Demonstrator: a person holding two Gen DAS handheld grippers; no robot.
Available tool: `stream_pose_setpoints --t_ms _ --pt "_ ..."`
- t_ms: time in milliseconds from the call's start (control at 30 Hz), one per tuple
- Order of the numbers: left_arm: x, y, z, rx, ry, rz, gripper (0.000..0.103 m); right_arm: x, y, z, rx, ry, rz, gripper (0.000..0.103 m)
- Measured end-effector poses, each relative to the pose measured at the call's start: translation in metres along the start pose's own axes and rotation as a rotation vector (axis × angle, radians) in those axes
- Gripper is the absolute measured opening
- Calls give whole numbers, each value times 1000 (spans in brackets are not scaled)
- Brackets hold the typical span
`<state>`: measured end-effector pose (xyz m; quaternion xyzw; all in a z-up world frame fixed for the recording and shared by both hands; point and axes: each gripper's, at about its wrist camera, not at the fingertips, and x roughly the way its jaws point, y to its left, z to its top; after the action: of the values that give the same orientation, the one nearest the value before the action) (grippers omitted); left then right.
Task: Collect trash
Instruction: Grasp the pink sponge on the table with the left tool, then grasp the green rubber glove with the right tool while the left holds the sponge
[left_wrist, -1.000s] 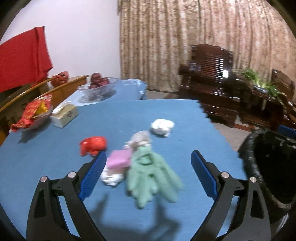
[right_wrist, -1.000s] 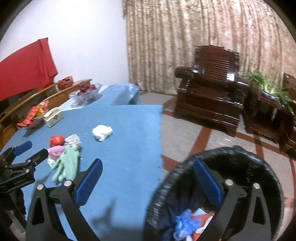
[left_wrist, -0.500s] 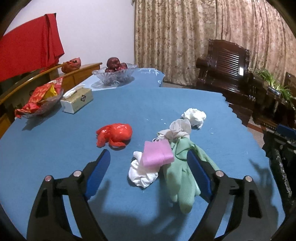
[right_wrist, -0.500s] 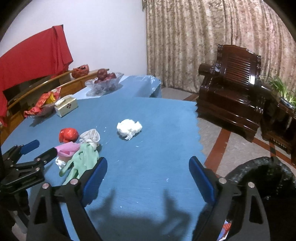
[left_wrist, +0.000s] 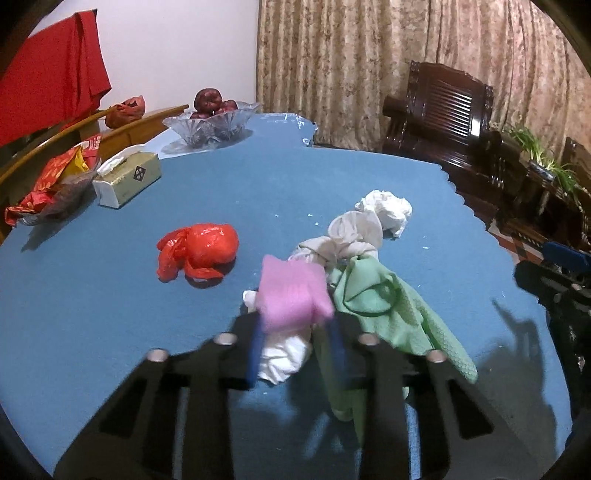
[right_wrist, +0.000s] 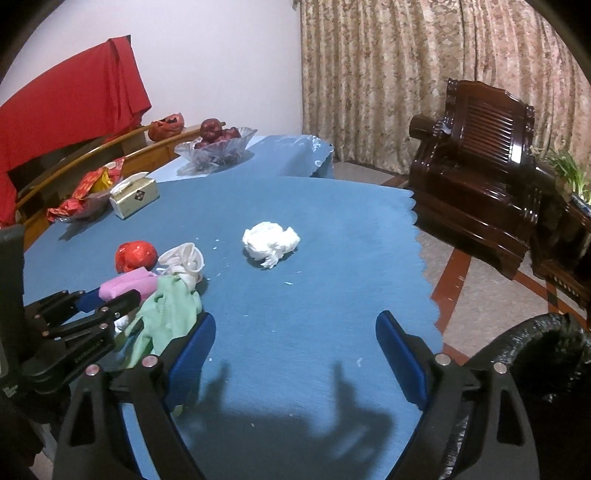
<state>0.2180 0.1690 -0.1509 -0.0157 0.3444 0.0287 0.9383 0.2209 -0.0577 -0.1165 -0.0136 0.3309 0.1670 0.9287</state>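
Note:
My left gripper is shut on the pink sponge, with a white crumpled tissue under it between the fingers. A green glove lies to its right, a knotted white plastic bag and a white paper ball beyond, a red plastic bag to the left. My right gripper is open and empty above the blue table, near the paper ball. The left gripper shows there holding the sponge.
A black trash bin stands at the table's right edge. A tissue box, a bowl of snack wrappers and a glass fruit bowl sit at the far left. A dark wooden armchair stands beyond.
My left gripper moved forward over the trash pile and closed on the pink sponge. My right gripper swung left, away from the bin and over the table.

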Motion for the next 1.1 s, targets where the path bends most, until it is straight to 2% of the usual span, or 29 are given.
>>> stream_pose_setpoints --t_ms 100,467,833,900,1033,1100 --pt "-5 3 1 -18 -14 -8 16 3 6 0 -9 0 20 87" --pt "-45 29 12 -63 -111 -6 16 23 45 11 -45 -7 112 84" --pt "-38 49 1 -70 -80 51 16 59 72 10 -52 53 164 77" --pt "-37 50 0 -70 -76 47 16 64 76 10 -65 70 161 69" --pt "-36 50 -2 -75 -76 44 16 72 78 7 -65 100 174 62" --pt "-36 49 -2 -74 -75 45 16 75 80 5 -64 115 190 52"
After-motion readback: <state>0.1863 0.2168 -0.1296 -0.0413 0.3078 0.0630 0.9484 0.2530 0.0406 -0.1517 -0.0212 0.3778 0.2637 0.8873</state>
